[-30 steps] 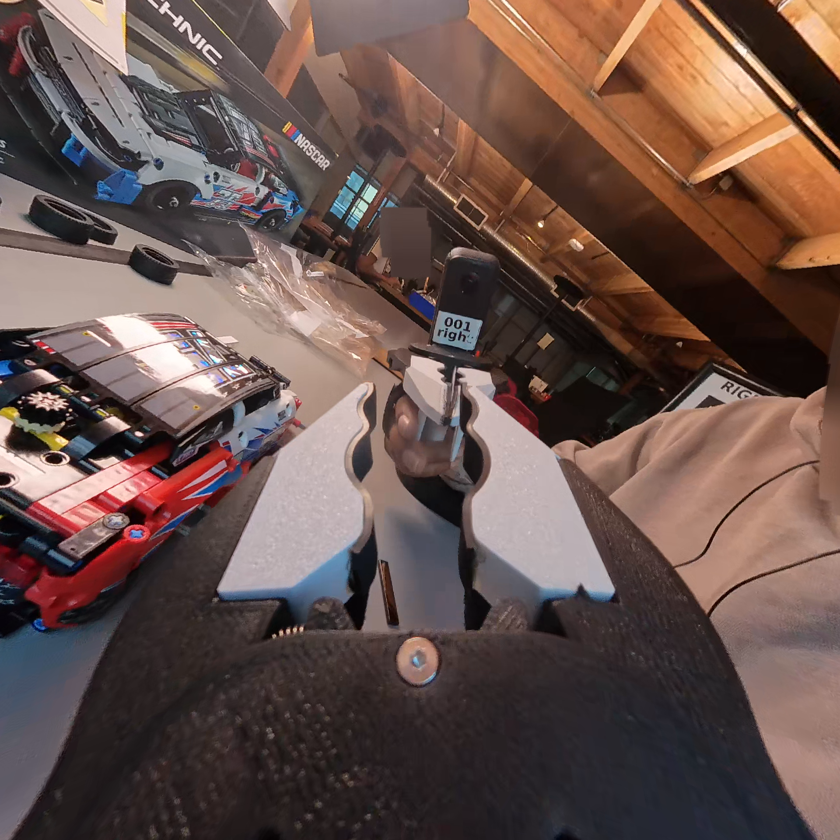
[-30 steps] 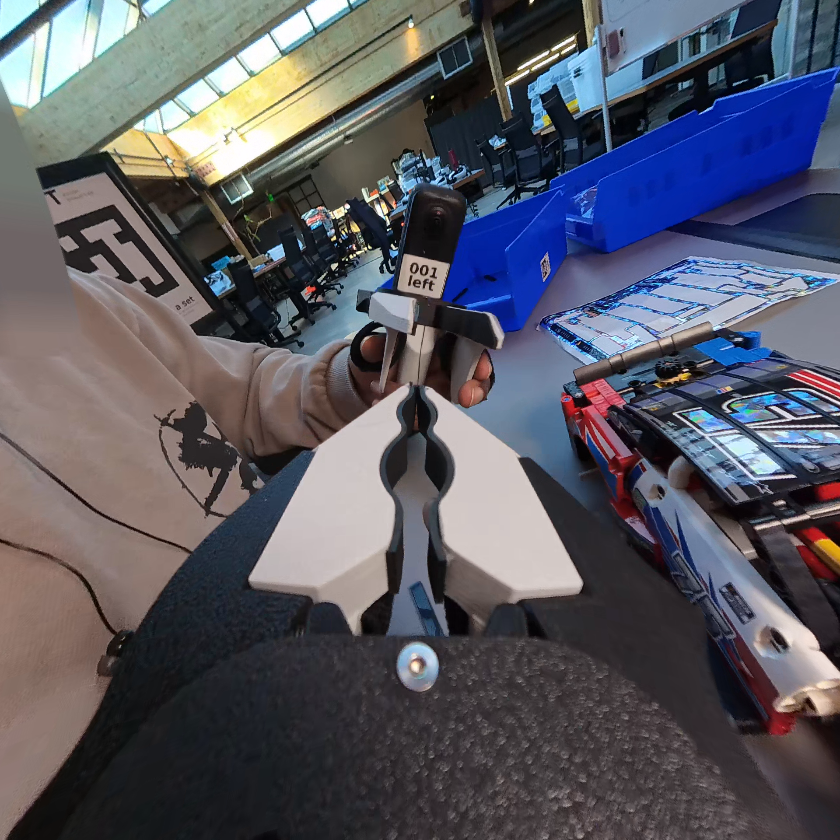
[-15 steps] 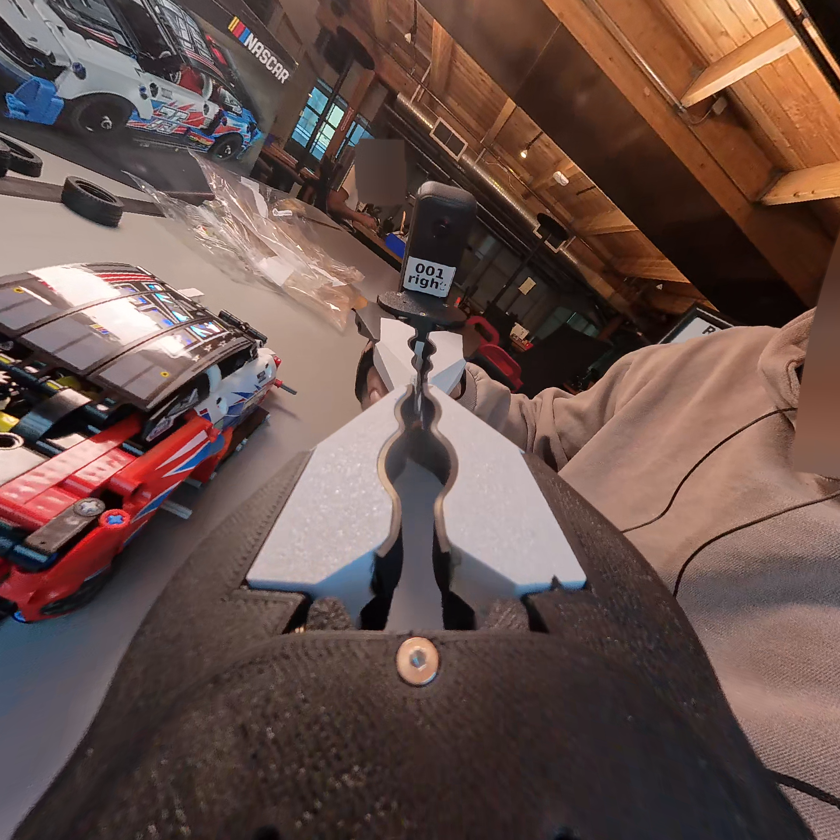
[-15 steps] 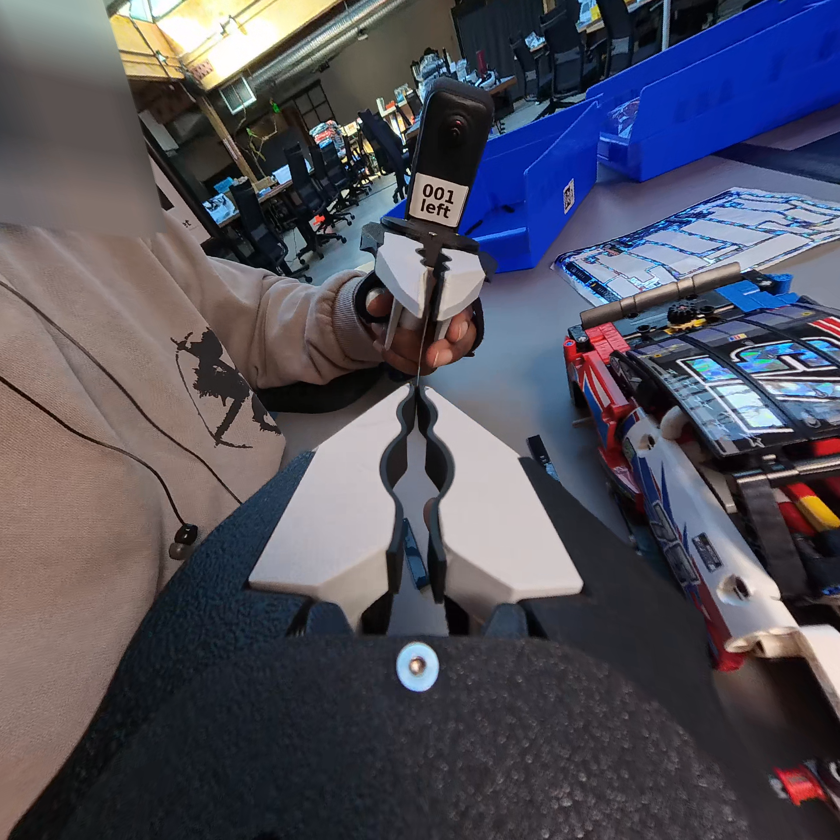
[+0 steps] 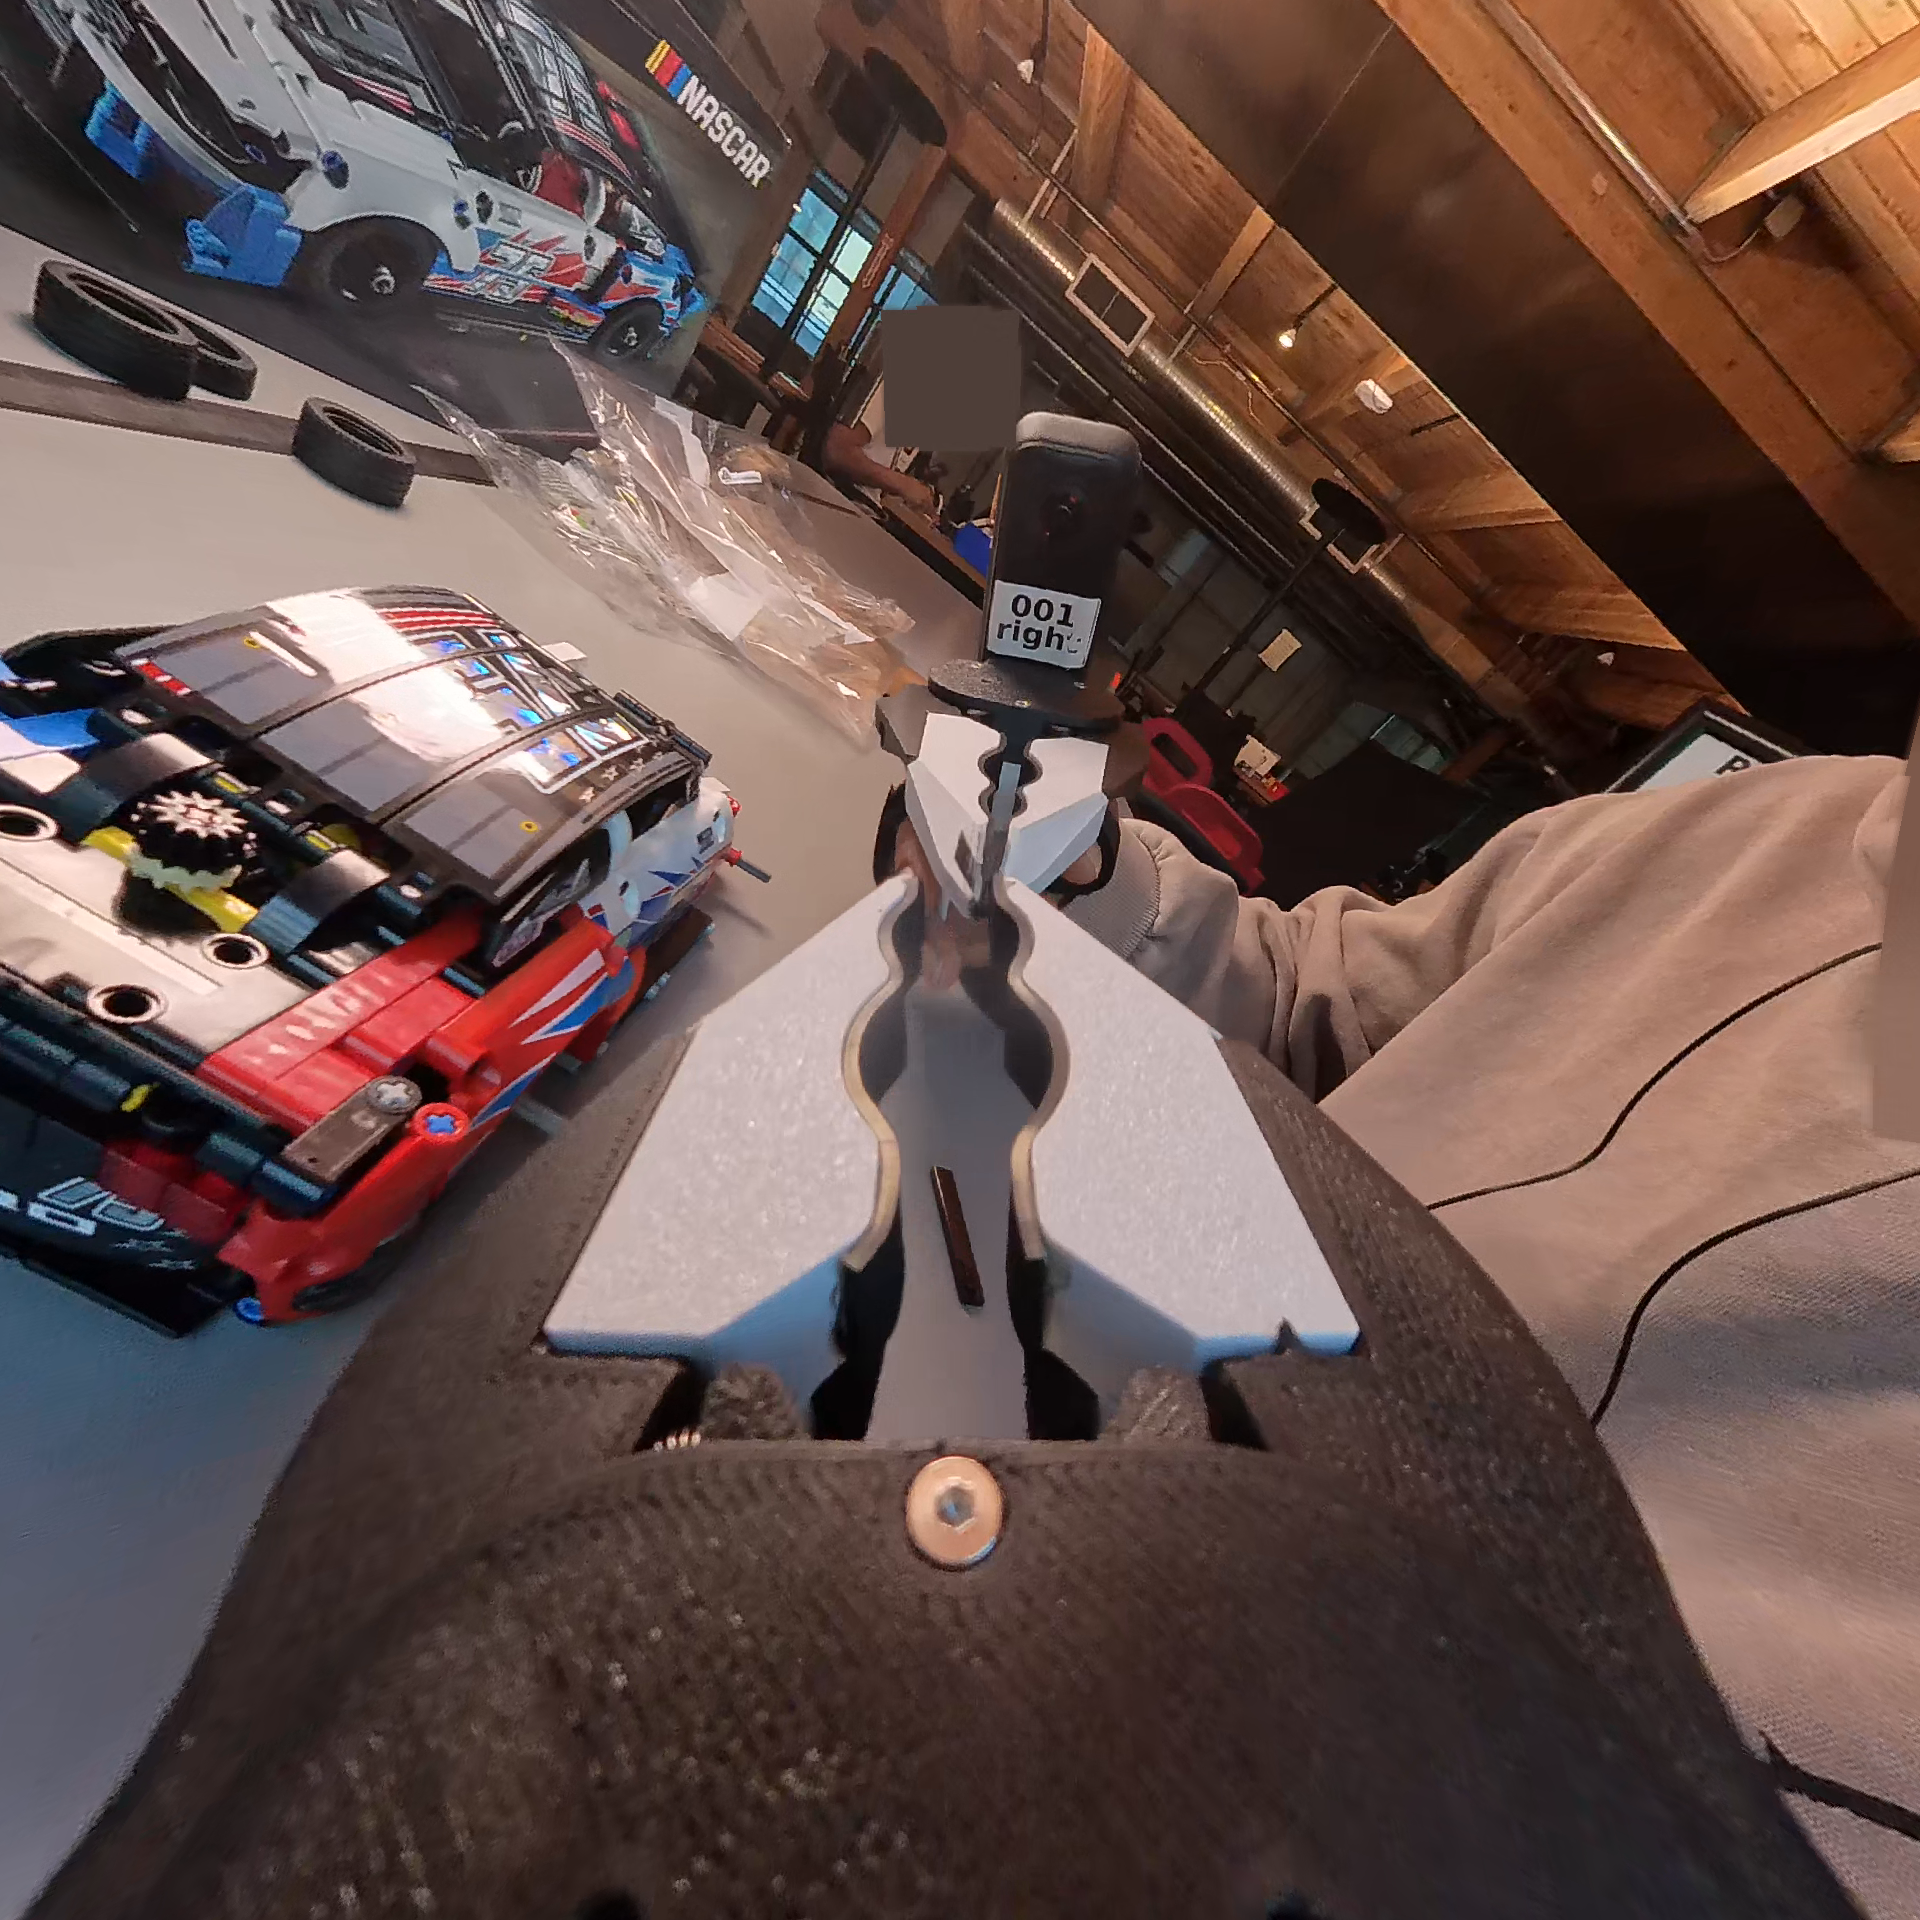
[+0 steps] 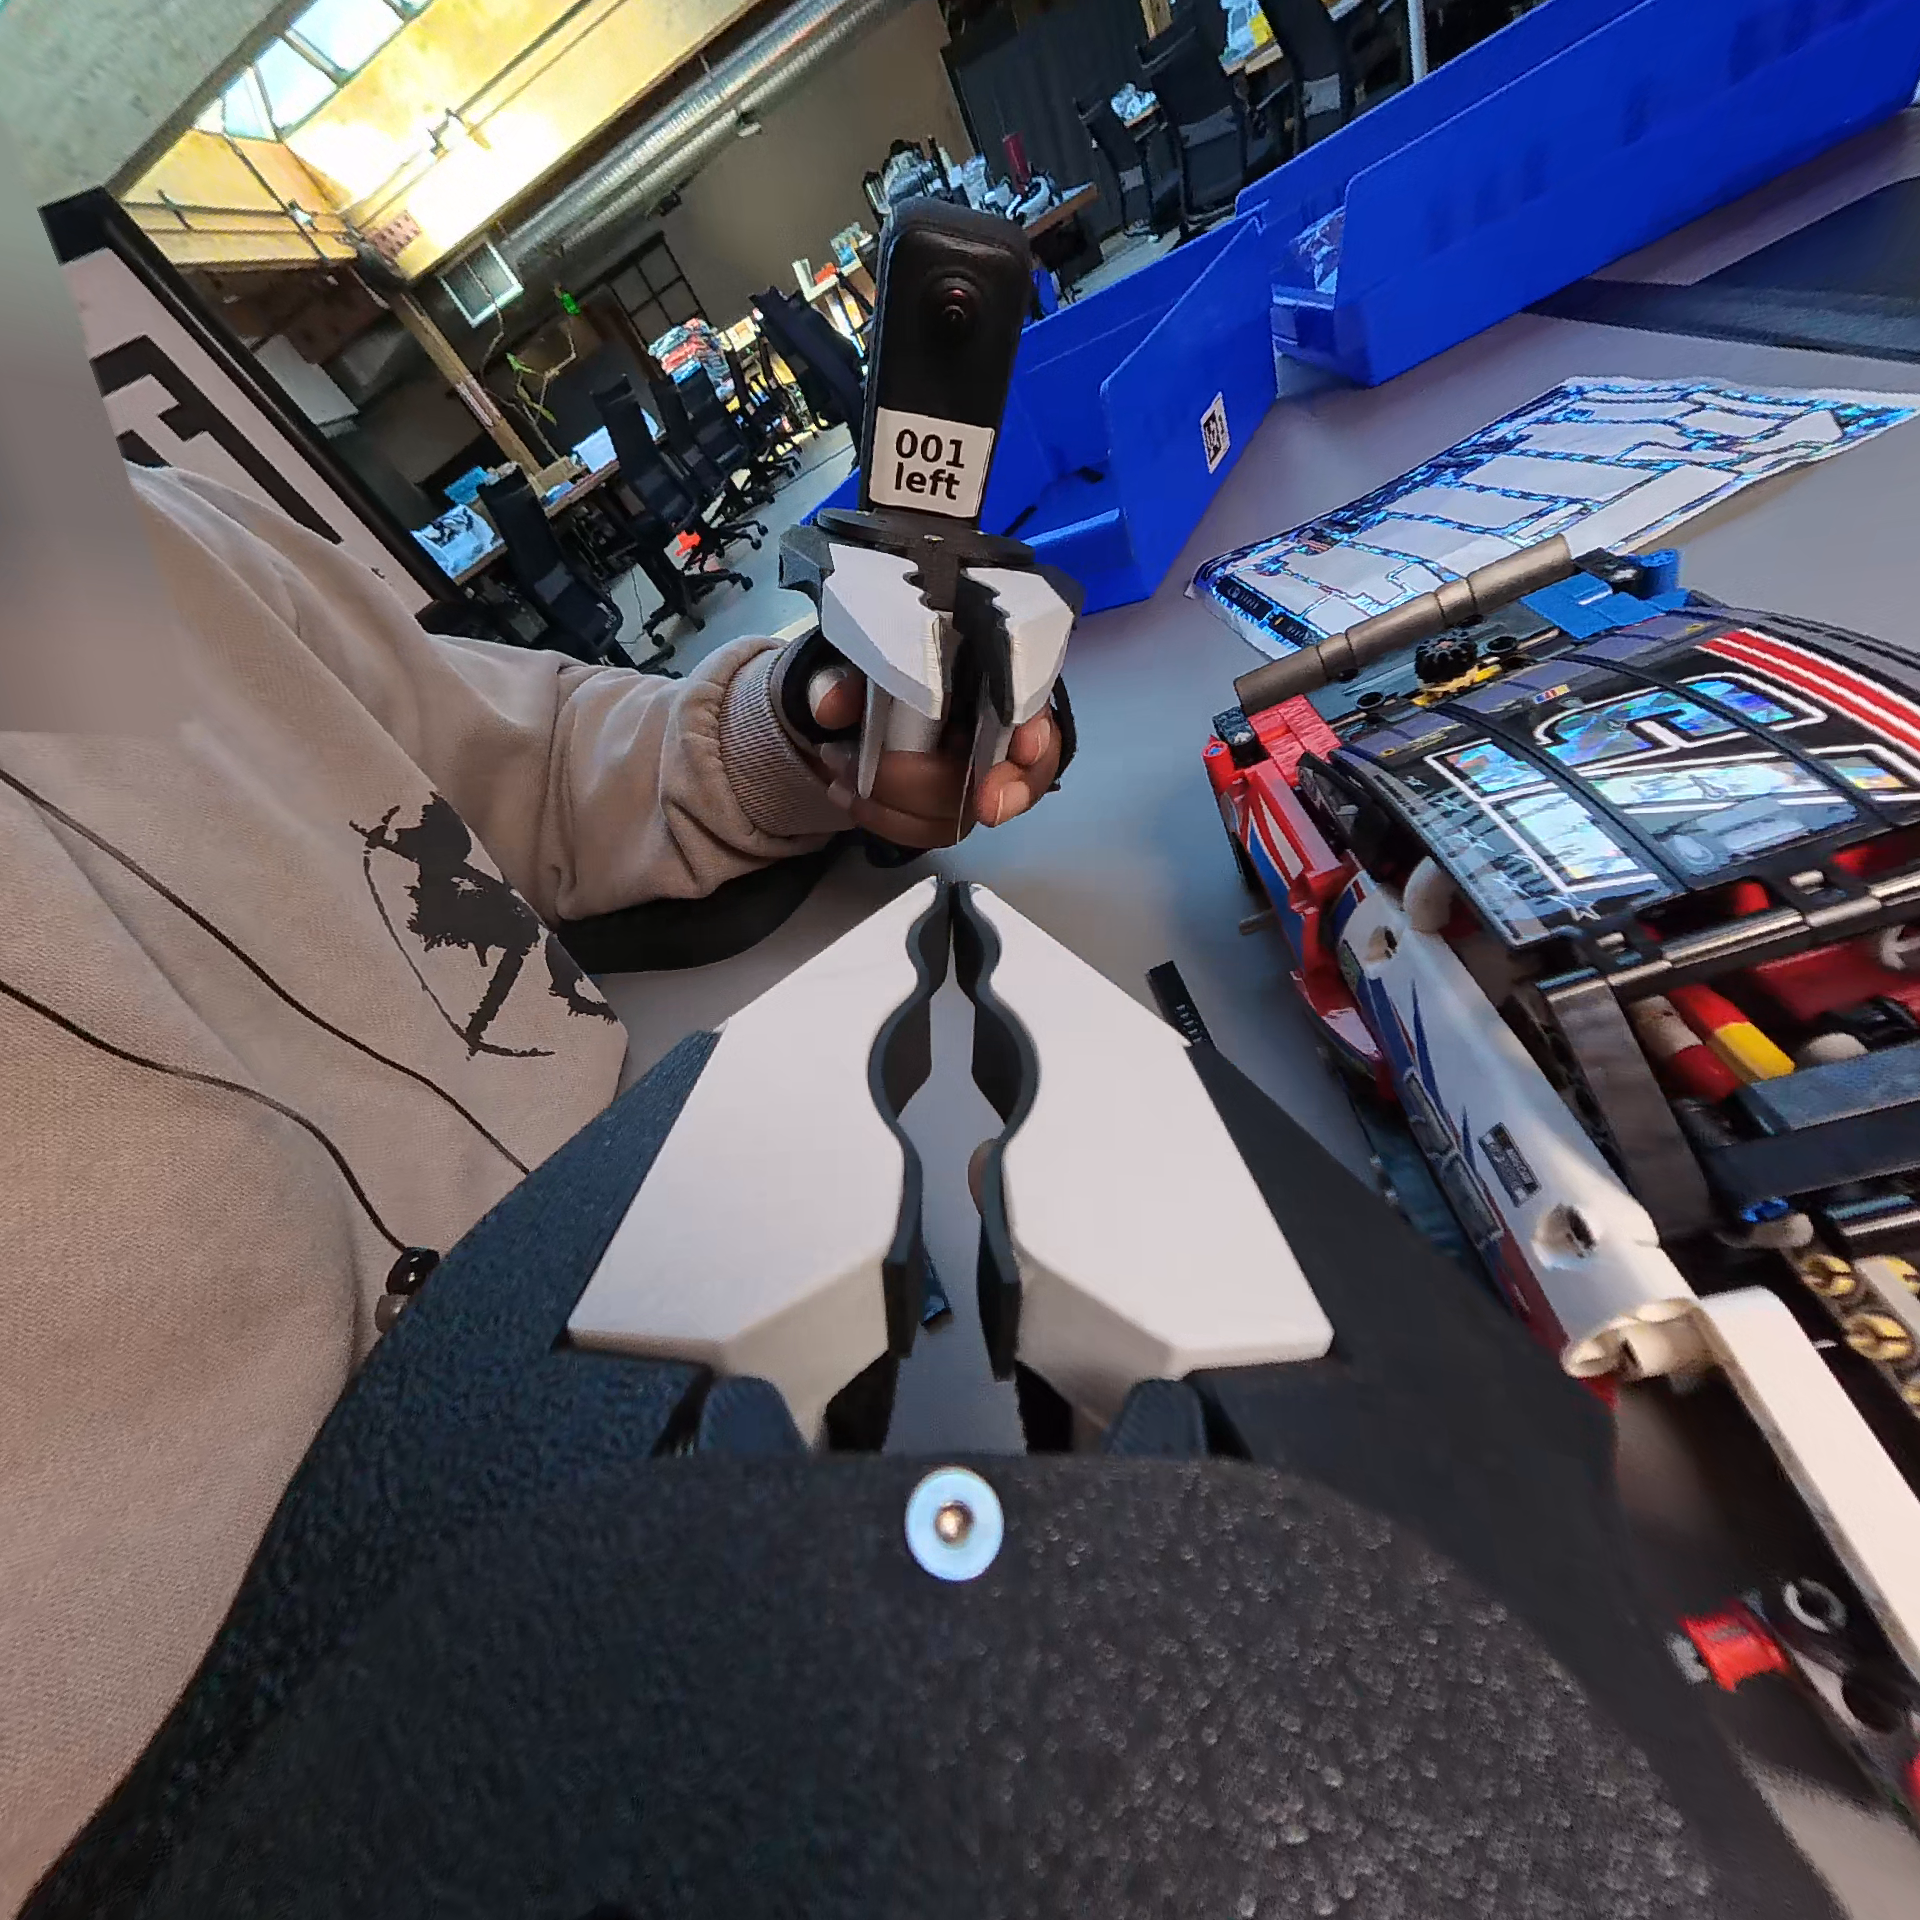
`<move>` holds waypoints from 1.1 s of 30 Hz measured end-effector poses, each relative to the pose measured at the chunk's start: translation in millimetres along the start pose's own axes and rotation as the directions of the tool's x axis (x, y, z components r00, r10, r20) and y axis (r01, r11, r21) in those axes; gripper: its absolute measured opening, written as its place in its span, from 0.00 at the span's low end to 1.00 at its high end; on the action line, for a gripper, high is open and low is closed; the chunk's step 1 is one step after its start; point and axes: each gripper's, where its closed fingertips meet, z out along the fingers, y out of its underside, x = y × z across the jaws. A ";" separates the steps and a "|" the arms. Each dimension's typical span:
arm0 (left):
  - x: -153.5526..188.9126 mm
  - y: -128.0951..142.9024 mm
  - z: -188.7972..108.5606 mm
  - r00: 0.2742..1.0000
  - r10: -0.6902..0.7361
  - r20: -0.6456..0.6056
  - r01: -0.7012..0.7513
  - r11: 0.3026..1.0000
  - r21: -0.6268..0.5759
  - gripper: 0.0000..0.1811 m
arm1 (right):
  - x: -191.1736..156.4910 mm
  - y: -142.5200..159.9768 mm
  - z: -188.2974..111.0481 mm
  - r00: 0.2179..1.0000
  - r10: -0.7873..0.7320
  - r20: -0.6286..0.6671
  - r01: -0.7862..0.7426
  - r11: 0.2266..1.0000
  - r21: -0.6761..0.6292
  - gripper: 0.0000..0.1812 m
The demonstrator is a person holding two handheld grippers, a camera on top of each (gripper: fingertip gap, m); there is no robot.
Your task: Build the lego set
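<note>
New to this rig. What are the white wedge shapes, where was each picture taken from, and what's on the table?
A person holds two handheld grippers; each carries a camera looking along its white fingers. One picture is from the left gripper, slightly open and empty; the other is from the right gripper, tips together, seemingly empty. On the grey table: a part-built toy car, loose tyres, plastic bags, a printed sheet, a small dark bar.

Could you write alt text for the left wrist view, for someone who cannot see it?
The left gripper, jaws slightly apart, points at the shut right gripper. A red, white and black lego car sits left on the grey table.
</note>
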 end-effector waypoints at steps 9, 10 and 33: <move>2.5 5.4 3.2 1.000 0.010 -0.005 -0.010 1.000 -0.024 0.06 | -2.5 5.4 4.7 1.000 -0.020 -0.007 0.020 0.999 -0.033 0.00; 3.2 6.1 3.6 1.000 0.015 -0.005 -0.015 0.999 -0.028 0.04 | -2.4 6.4 5.3 1.000 -0.026 -0.011 0.025 0.999 -0.039 0.00; 14.0 -25.7 -4.8 0.989 -0.119 -0.090 0.137 0.963 0.231 0.00 | -5.4 -33.8 0.1 0.999 0.031 0.015 -0.034 0.965 0.261 0.09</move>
